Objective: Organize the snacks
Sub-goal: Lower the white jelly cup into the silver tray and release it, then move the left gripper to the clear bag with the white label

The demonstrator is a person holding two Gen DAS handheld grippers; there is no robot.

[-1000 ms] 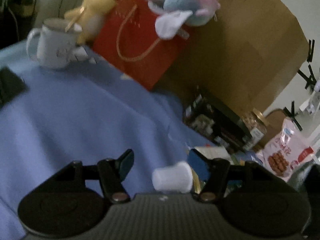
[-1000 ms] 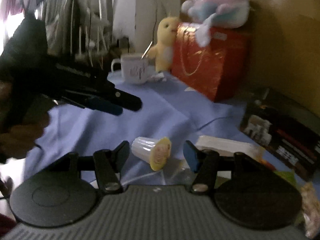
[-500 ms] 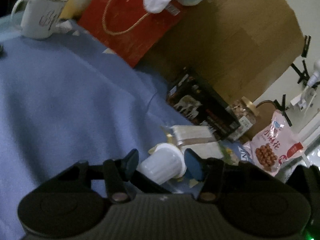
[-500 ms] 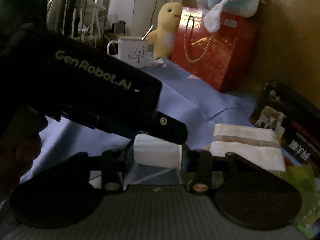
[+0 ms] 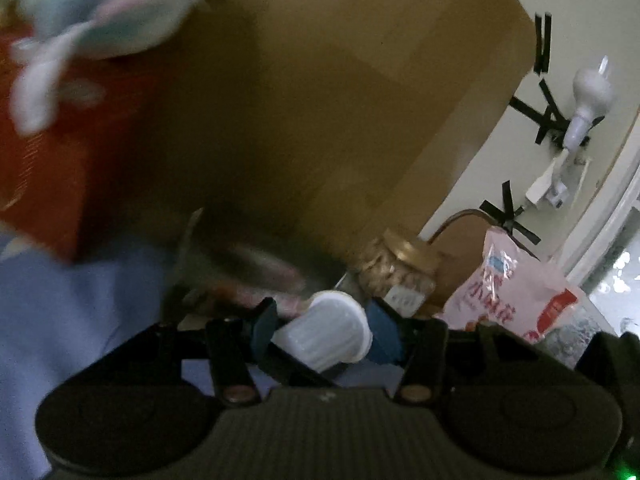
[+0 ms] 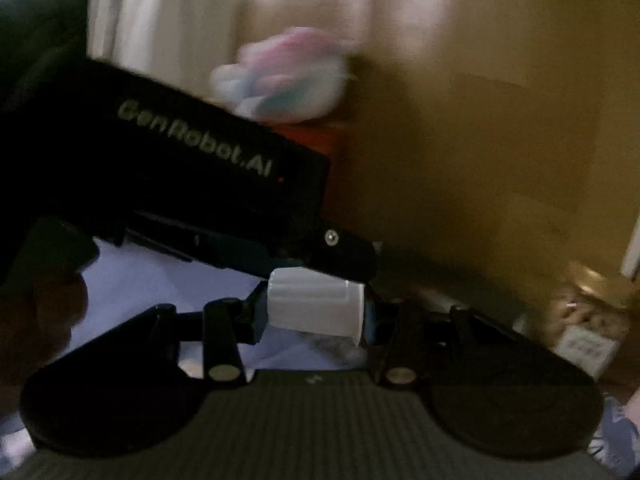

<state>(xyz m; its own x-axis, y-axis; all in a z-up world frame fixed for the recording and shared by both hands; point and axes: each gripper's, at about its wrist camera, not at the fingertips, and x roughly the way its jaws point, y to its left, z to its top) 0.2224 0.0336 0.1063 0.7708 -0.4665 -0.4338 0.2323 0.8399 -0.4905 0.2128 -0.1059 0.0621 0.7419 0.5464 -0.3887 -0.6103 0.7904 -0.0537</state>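
The left gripper [image 5: 322,334] has its blue-padded fingers [image 5: 264,330] pressed on the sides of a small white ridged plastic cup [image 5: 326,338], which lies tilted between them with its wide rim toward the right finger. From the right wrist view, the right gripper [image 6: 316,314] also clamps the cup [image 6: 316,306], one finger at each end, with the left gripper's black body [image 6: 192,184] slanting in from the left and one of its fingers lying over the cup's top. So both grippers hold the same cup, raised above the blue cloth [image 5: 60,312] covering the surface. Beyond it, toward the far right of the surface, stand a jar of nuts [image 5: 396,276] with a gold lid and a pink snack bag [image 5: 516,292]. A red gift bag [image 5: 44,176] with a pastel plush toy [image 5: 104,12] on top stands at the far left, against a brown cardboard panel [image 5: 360,100]. The view is blurred.
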